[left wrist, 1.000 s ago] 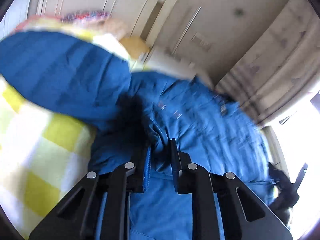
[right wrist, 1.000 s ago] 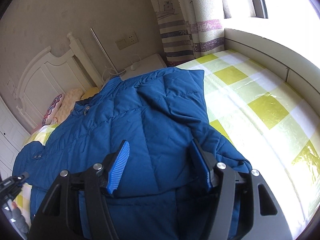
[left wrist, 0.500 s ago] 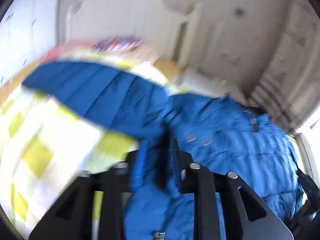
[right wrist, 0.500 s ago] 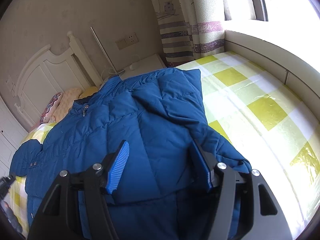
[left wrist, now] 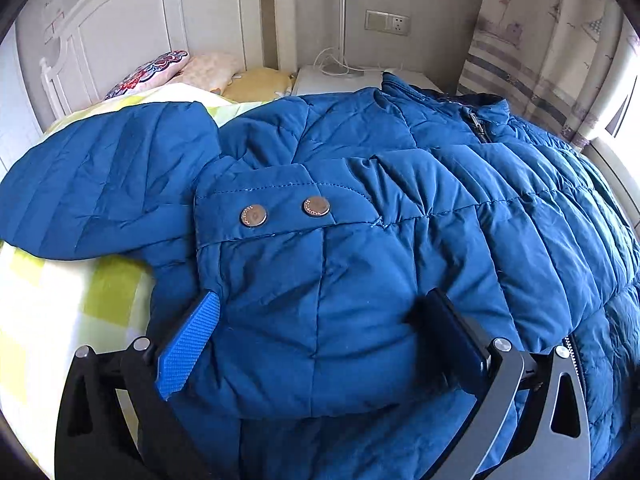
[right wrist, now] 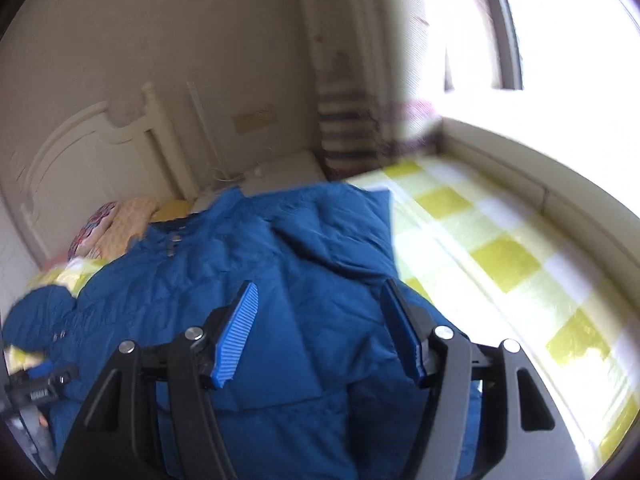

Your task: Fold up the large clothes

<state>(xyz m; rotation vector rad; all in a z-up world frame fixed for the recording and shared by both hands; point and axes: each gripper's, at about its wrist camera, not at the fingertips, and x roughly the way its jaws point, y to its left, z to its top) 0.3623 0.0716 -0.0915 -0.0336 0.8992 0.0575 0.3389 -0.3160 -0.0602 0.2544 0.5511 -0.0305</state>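
- Jacket (left wrist: 400,208): a blue padded one, spread front-up across the bed (left wrist: 60,300), collar towards the headboard (left wrist: 132,32).
- One sleeve, its cuff (left wrist: 276,208) bearing two snaps (left wrist: 253,216), lies folded in over the chest; the left wrist view shows it right ahead of my left gripper (left wrist: 320,340).
- My left jaws stand wide apart, holding nothing, with the cuff end just between and under them.
- My right gripper (right wrist: 320,332) hovers above the other side of the jacket, jaws also apart and empty; that view is blurred.
- I judge the sleeve-folding step is in hand: both sleeves seem to be laid inward.
- Next, I think, calls for pinching the hem at both corners and carrying it up to the collar, keeping the slippery, puffy sleeves from sliding out.
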